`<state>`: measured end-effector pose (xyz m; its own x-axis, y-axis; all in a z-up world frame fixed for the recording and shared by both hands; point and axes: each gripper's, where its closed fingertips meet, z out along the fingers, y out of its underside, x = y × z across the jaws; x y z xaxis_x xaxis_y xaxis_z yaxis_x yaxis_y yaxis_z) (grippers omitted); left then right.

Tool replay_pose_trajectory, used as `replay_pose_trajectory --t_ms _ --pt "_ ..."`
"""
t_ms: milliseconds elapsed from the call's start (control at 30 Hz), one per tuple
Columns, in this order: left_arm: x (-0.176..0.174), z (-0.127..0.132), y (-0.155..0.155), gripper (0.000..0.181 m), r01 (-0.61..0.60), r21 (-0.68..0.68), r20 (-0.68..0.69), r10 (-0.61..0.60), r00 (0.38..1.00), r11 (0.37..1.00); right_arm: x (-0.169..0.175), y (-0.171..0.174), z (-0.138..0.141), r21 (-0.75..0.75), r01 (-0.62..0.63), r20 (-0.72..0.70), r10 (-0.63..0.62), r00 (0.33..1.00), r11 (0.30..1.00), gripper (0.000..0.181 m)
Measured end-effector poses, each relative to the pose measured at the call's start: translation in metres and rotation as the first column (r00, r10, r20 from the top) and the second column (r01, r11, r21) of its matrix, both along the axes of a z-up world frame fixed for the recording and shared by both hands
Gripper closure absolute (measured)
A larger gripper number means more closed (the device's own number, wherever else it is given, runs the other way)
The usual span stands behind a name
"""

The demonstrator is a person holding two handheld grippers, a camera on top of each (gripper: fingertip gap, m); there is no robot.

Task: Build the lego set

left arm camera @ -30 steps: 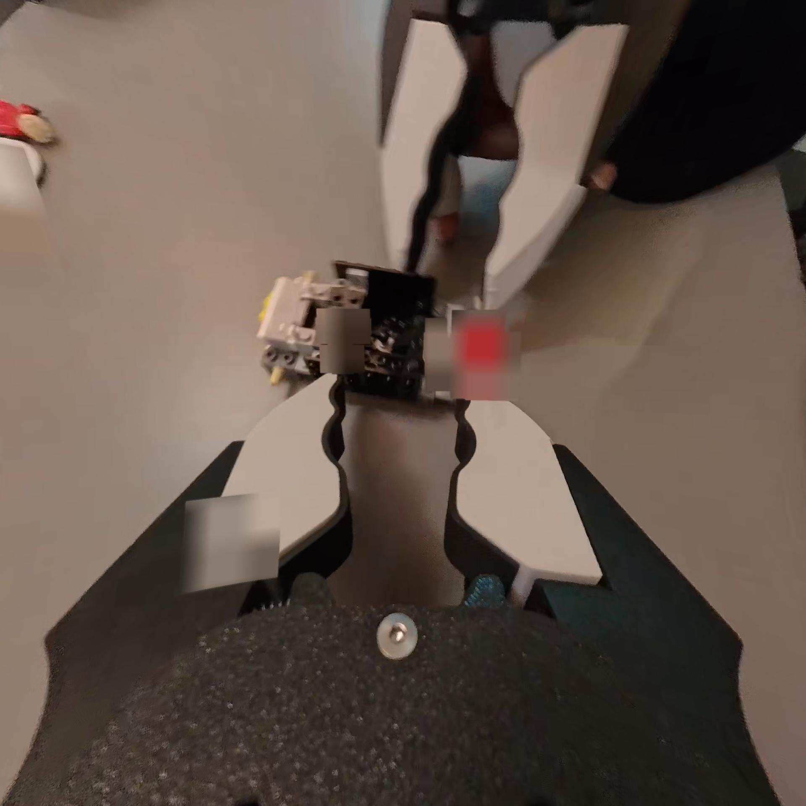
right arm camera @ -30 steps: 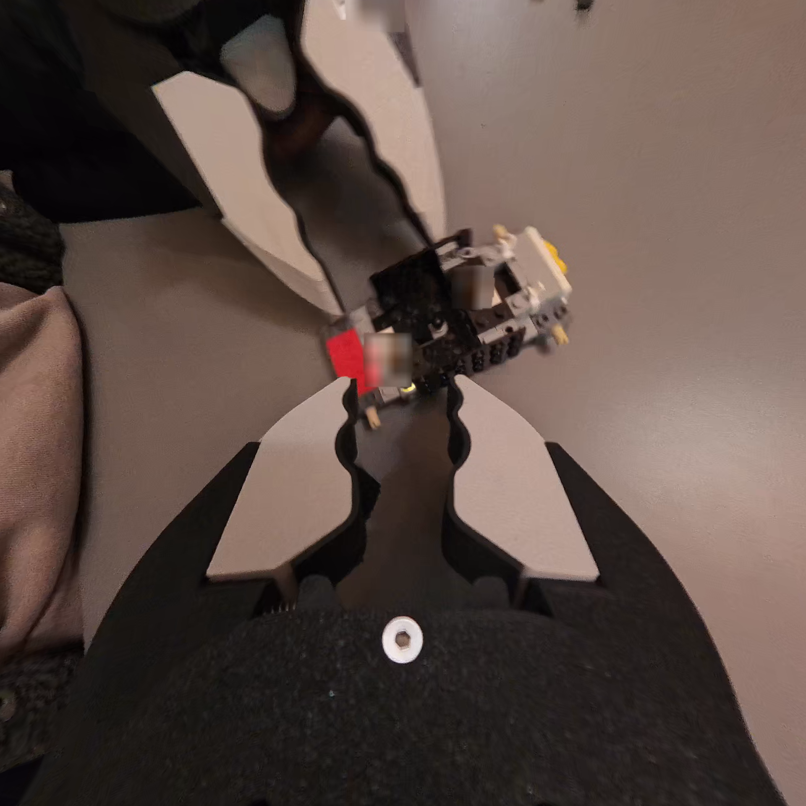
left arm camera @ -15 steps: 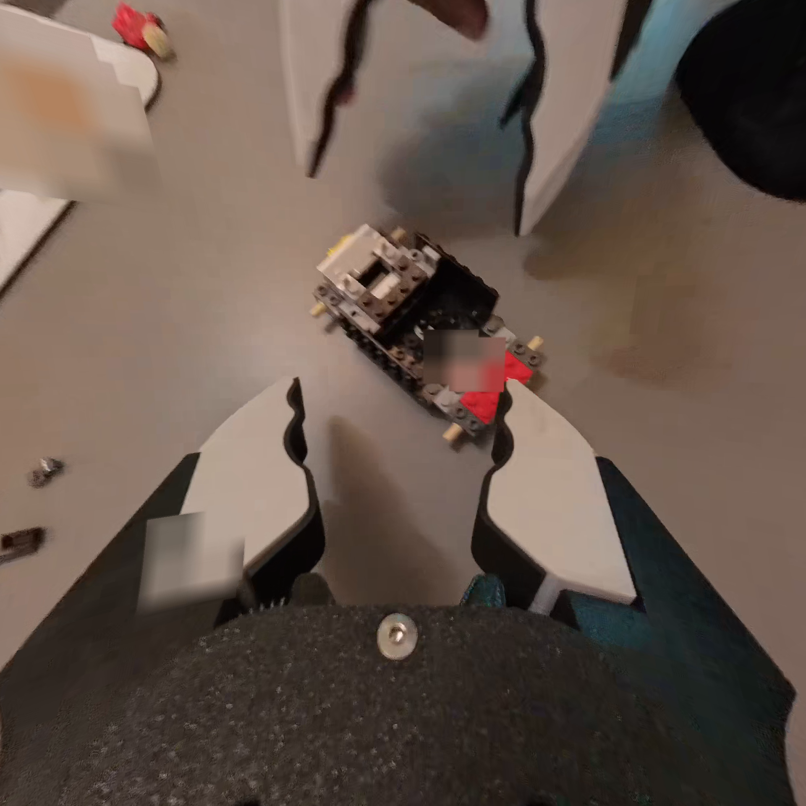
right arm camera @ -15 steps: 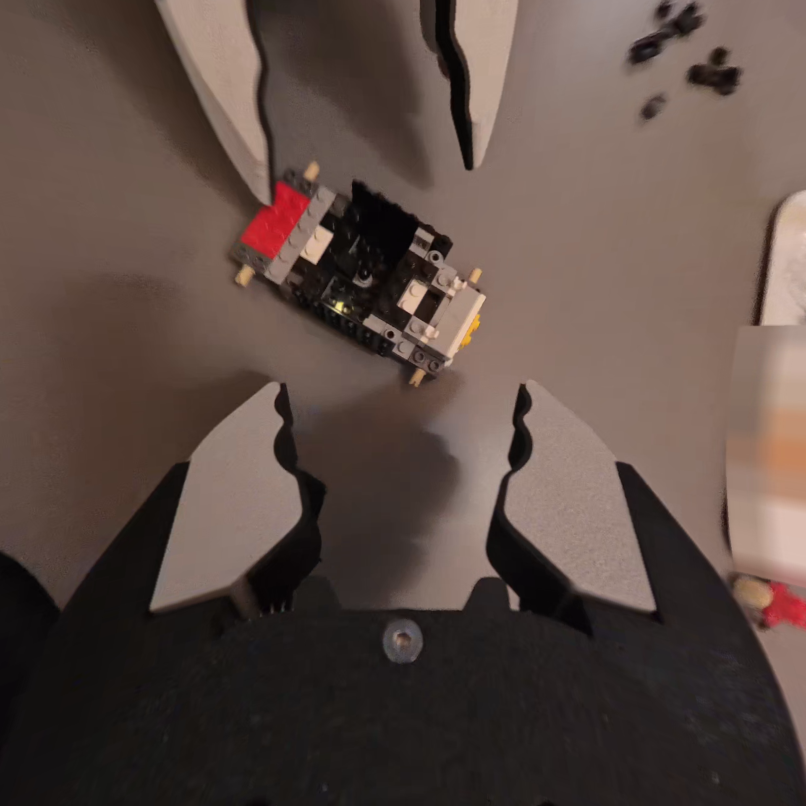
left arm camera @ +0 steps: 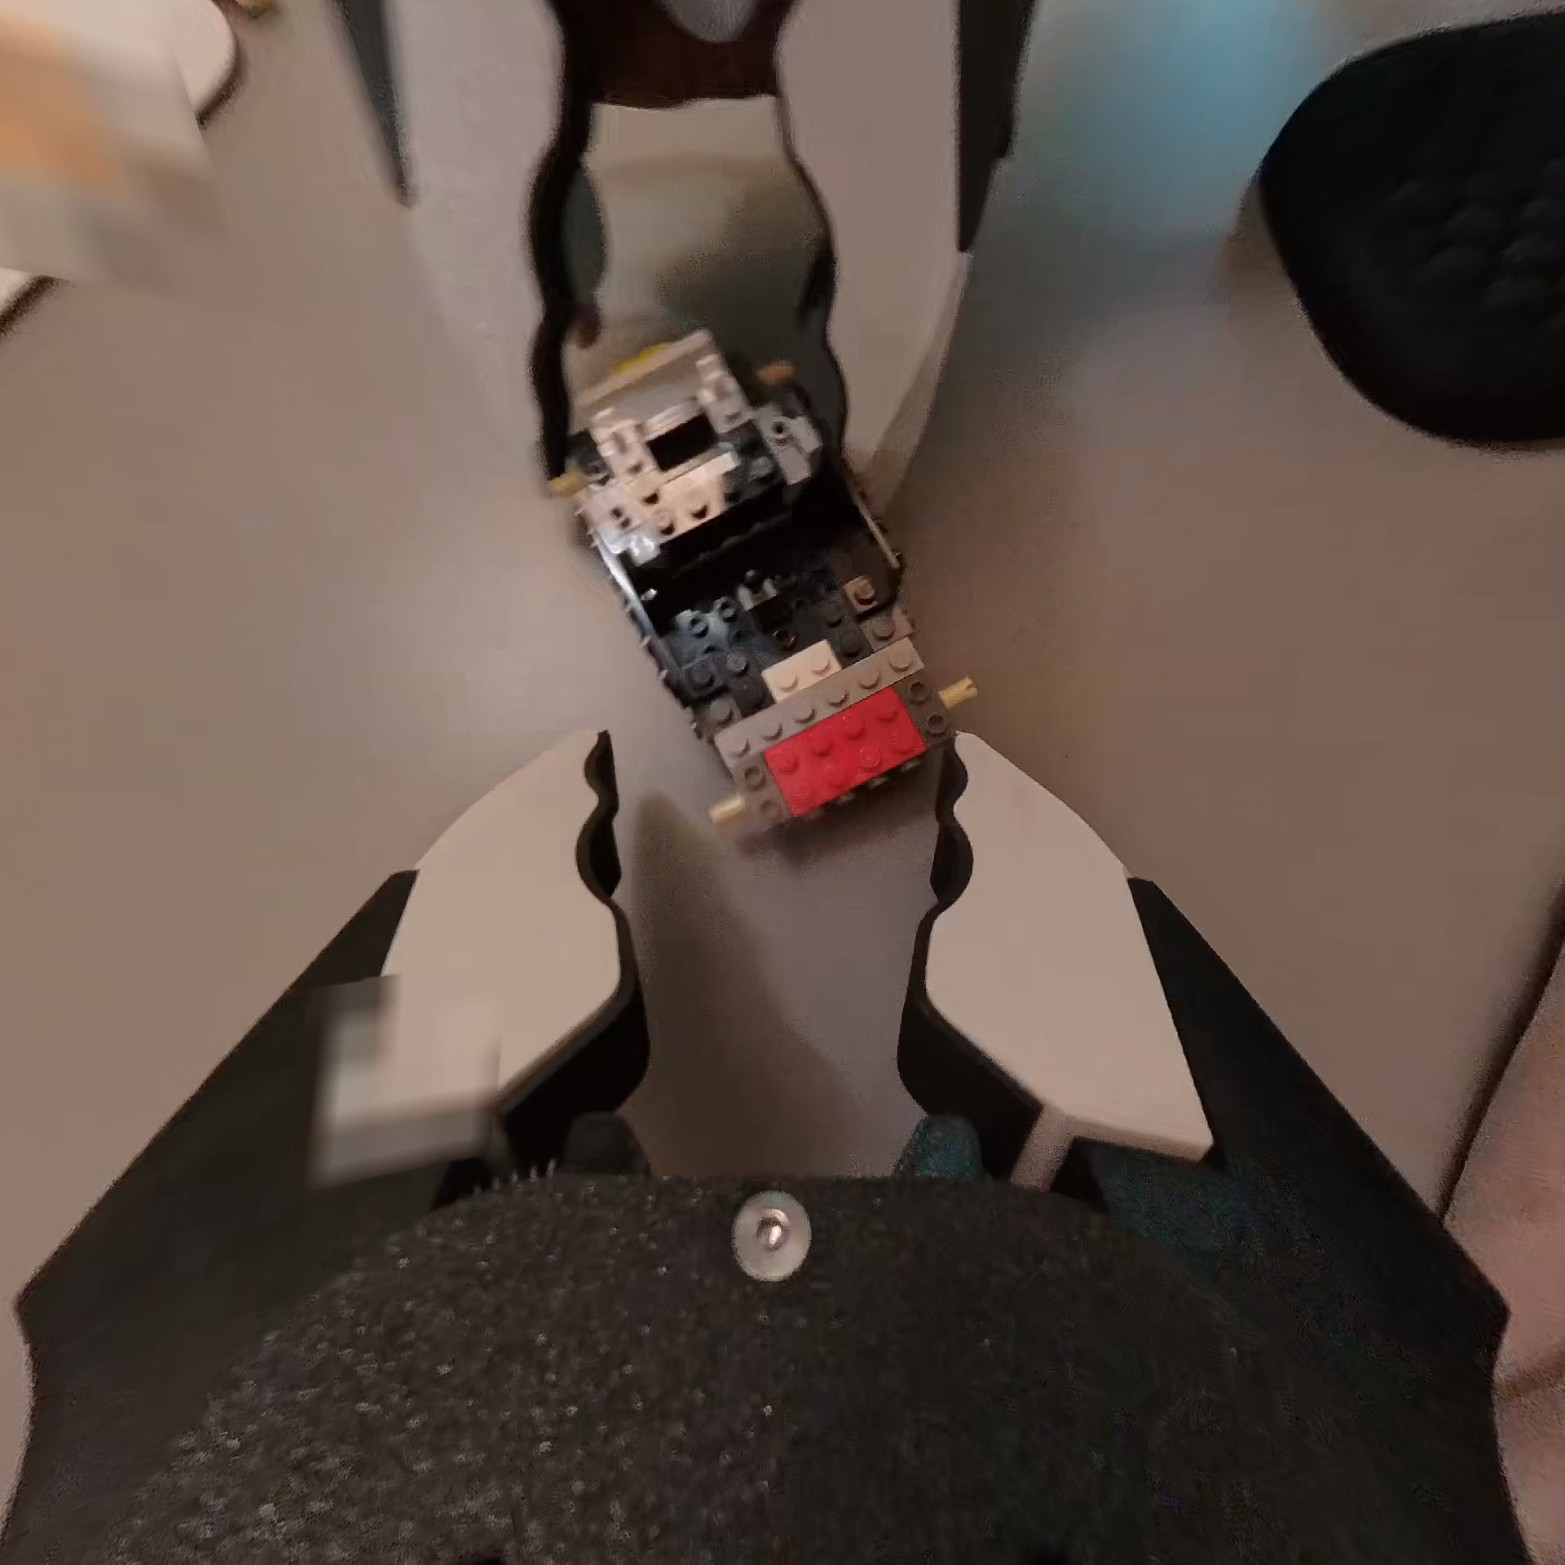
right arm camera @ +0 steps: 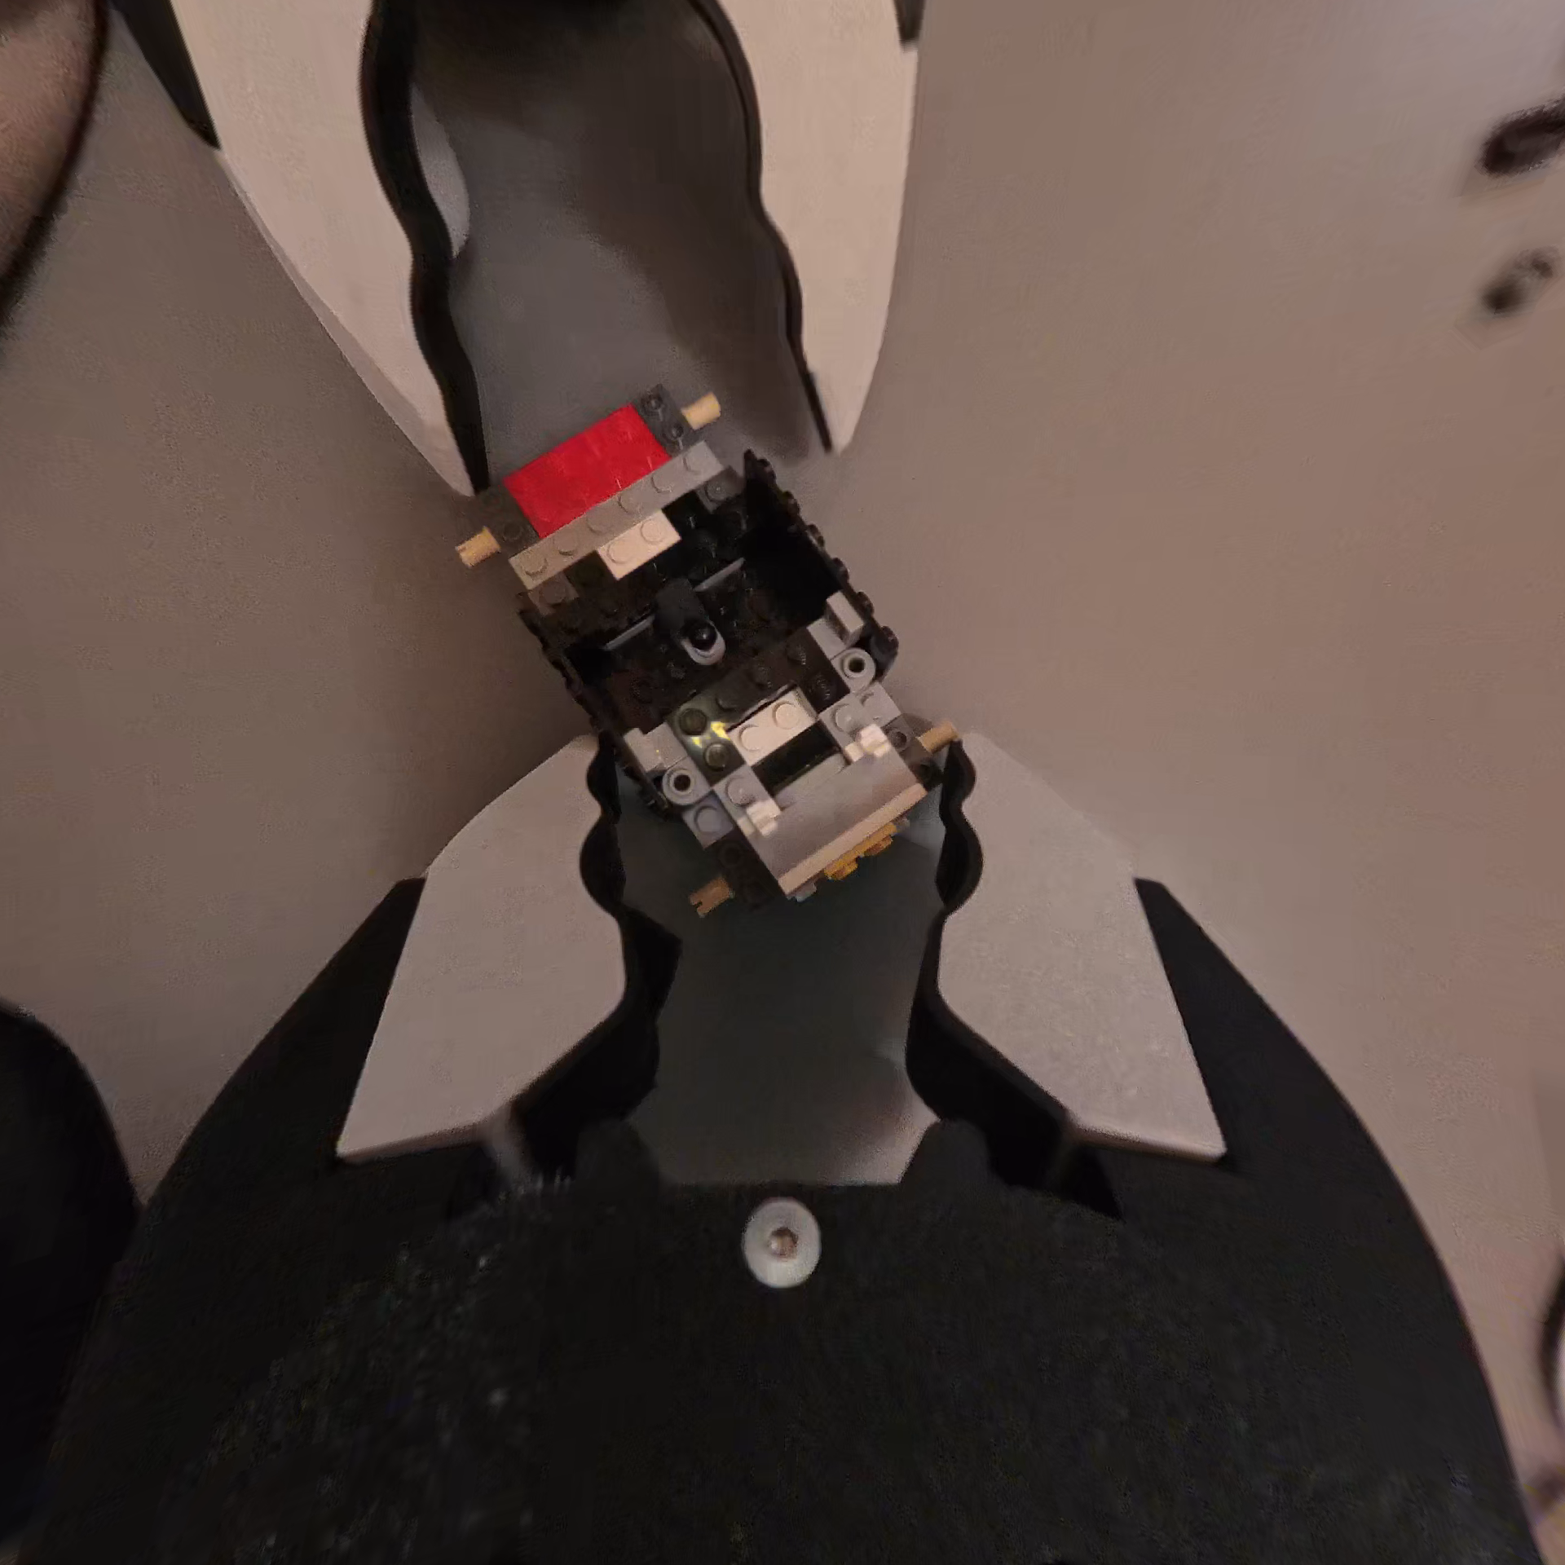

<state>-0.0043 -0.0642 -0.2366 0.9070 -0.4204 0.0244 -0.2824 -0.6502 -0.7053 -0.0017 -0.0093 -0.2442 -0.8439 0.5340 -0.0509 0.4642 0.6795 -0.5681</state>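
Note:
A part-built lego car lies on the grey table, black in the middle, with a red brick (left arm camera: 847,754) at one end and a grey-white block (left arm camera: 660,432) at the other. In the left wrist view my left gripper (left arm camera: 779,749) is open, its tips either side of the red end, and the right tip is by a tan axle pin (left arm camera: 961,690). In the right wrist view my right gripper (right arm camera: 775,749) is open around the grey-white end (right arm camera: 804,788). I cannot tell whether the fingers press it. Each gripper shows in the other's view, across the car (right arm camera: 703,627).
Small black loose pieces (right arm camera: 1524,144) lie blurred at the far right of the right wrist view. A white sheet or tray (left arm camera: 93,169) is at the top left of the left wrist view. A black rounded object (left arm camera: 1440,237) is at its top right.
Both grippers have come in closer to the car and their jaws have narrowed from wide open. The car now lies lengthwise between them, one end within each pair of fingertips.

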Motion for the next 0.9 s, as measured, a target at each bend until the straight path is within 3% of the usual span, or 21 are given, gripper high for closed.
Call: replay_pose_trajectory --t_ms 33,100,200,233,300,400,467,567,733,900 --pt "-0.005 0.006 0.001 0.108 0.001 0.025 0.007 -0.001 1.000 1.000 0.002 0.002 0.005 -0.022 0.096 -0.023 -0.096 0.995 0.995 0.108" --pt "-0.016 0.017 0.004 0.101 0.006 0.080 0.018 -0.007 1.000 0.997 0.001 0.010 0.015 -0.085 0.360 -0.059 -0.366 0.929 0.929 0.108" --pt "-0.029 0.021 0.011 0.096 0.048 0.120 -0.007 -0.047 0.999 0.992 0.006 0.016 0.023 -0.210 0.682 -0.037 -0.703 0.710 0.701 0.108" --pt "-0.033 0.020 0.016 0.095 0.068 0.129 -0.019 -0.066 0.998 0.989 0.009 0.019 0.020 -0.196 0.746 -0.047 -0.766 0.642 0.637 0.108" --pt "-0.035 0.017 0.024 0.096 0.118 0.127 -0.014 -0.117 0.993 0.985 0.014 0.020 0.011 -0.142 0.800 -0.114 -0.812 0.573 0.584 0.108" --pt "-0.026 0.010 0.031 0.096 0.232 0.116 0.018 -0.235 0.972 0.966 0.012 0.007 0.003 -0.136 0.789 -0.150 -0.800 0.581 0.599 0.108" --pt "-0.019 0.003 0.030 0.098 0.306 0.097 -0.005 -0.307 0.952 0.947 0.013 0.005 -0.003 -0.057 0.752 -0.190 -0.747 0.637 0.656 0.108" --pt "-0.013 -0.013 0.024 0.116 0.360 0.045 -0.049 -0.358 0.932 0.932 0.011 -0.002 -0.005 -0.036 0.687 -0.201 -0.679 0.706 0.726 0.108" --pt "-0.011 -0.015 0.020 0.121 0.367 0.043 -0.030 -0.366 0.930 0.929 0.006 -0.004 -0.005 -0.097 0.672 -0.190 -0.677 0.711 0.734 0.106" --pt "-0.020 -0.015 0.022 0.121 0.374 0.052 -0.039 -0.373 0.927 0.926 0.004 0.003 0.022 -0.268 0.654 -0.211 -0.705 0.677 0.708 0.101"
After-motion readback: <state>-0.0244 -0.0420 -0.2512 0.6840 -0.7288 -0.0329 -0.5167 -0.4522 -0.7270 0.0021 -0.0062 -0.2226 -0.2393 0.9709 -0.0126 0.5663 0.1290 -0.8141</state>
